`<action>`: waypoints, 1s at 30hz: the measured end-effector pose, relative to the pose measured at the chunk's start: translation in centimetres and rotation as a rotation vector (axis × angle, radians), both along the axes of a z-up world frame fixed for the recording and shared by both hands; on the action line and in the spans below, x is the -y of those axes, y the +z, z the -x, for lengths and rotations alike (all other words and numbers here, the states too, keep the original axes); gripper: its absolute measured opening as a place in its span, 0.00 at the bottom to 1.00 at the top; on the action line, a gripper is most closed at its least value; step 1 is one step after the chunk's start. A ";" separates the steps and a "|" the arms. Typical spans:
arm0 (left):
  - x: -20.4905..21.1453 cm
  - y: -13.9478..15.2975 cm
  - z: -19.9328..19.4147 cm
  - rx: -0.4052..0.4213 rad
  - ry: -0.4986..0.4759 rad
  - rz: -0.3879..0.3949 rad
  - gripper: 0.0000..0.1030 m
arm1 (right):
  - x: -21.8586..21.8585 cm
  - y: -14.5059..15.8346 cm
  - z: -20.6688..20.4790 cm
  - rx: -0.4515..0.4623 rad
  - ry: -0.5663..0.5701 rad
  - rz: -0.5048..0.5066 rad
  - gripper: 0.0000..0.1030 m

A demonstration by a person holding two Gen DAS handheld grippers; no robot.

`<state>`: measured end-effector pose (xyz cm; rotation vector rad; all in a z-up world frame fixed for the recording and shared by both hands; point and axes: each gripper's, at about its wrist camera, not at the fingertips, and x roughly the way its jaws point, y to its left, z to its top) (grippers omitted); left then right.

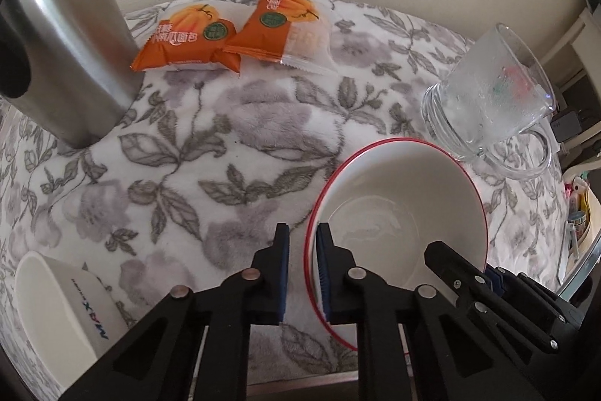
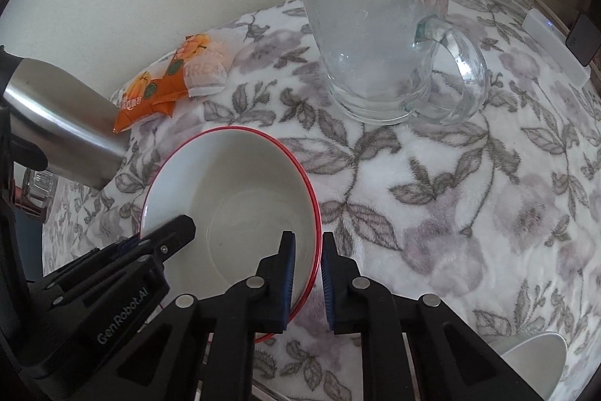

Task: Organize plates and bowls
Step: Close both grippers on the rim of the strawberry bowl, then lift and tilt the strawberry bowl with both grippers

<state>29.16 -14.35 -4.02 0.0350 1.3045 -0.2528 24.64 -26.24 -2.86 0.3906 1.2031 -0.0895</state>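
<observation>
The left gripper [image 1: 302, 273] and right gripper [image 2: 308, 282] each have jaws clenched on opposite rims of the bowl [image 1: 398, 209], which sits level between them.

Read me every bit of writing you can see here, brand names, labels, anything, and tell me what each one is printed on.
"GenRobot.AI": on the left gripper's black body, seen from the right wrist.
"MAX", blue and red letters: on the white container at lower left; smaller print beside it is too small to read.
Snack packets: white Chinese characters and a green round seal, too blurred to read reliably.
Glass mug: red print, seen in reverse, unreadable.
</observation>
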 end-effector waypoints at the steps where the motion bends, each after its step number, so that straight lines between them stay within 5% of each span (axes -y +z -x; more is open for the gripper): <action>1: 0.1 -0.2 0.0 -0.003 0.000 0.000 0.13 | -0.1 0.0 -0.1 -0.001 0.003 0.003 0.14; 13: 0.4 -1.7 -0.5 -0.052 -0.005 0.033 0.08 | -0.4 -0.8 -0.4 -0.015 0.007 -0.008 0.14; 30: -0.3 1.3 1.1 0.011 0.005 0.086 0.07 | 0.6 1.7 1.5 0.037 -0.010 -0.026 0.12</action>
